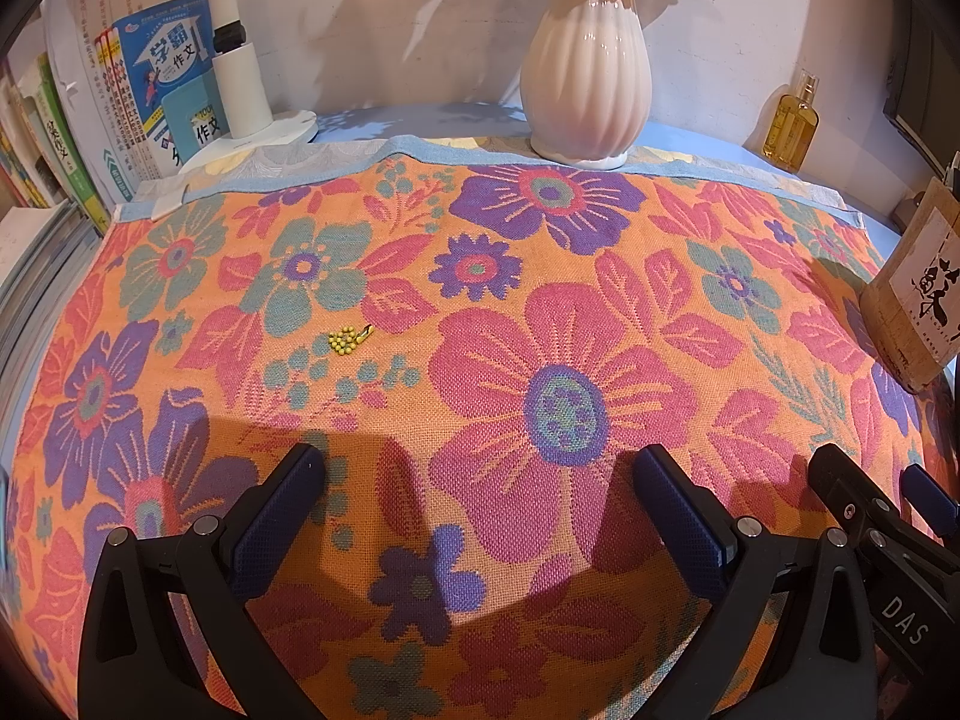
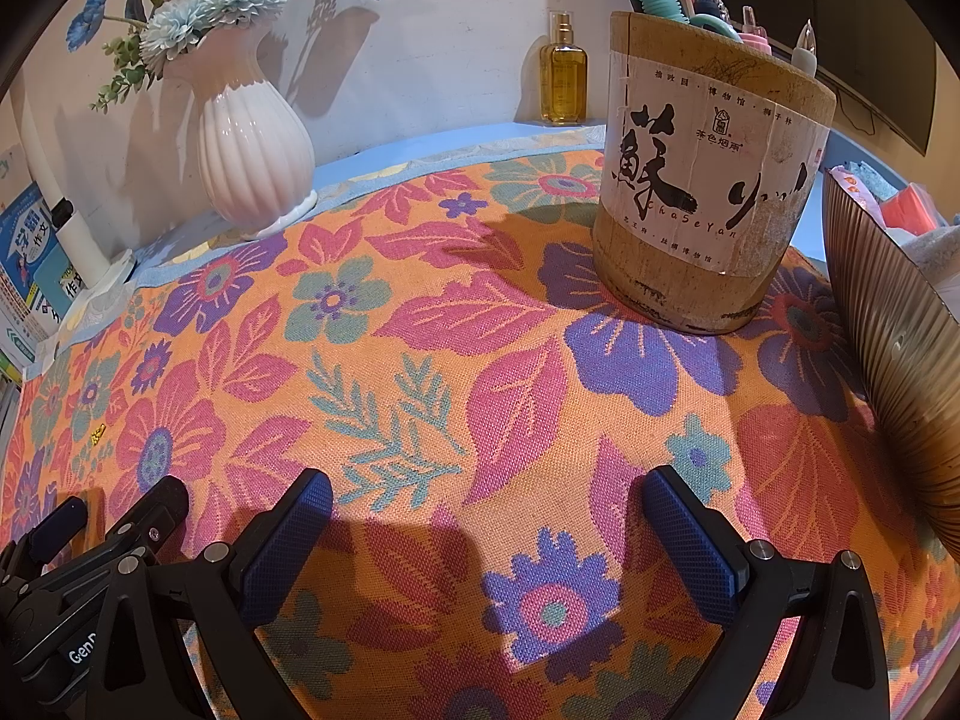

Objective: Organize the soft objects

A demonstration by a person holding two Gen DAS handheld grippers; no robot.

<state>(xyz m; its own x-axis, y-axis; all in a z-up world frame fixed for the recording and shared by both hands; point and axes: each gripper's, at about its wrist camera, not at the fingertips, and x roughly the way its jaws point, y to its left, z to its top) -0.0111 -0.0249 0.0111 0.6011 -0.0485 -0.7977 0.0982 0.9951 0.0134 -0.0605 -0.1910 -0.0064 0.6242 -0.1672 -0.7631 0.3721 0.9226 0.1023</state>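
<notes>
Left gripper (image 1: 477, 471): two black arms tipped with blue textured pads (image 1: 279, 516), spread wide, nothing between them. It is angled forward and down, low over the surface.

Right gripper (image 2: 486, 495): same build, blue pads (image 2: 696, 546) likewise wide apart and empty, at a similar low forward tilt.

The two sit side by side, each showing at the edge of the other's view; whether they touch cannot be told.
</notes>
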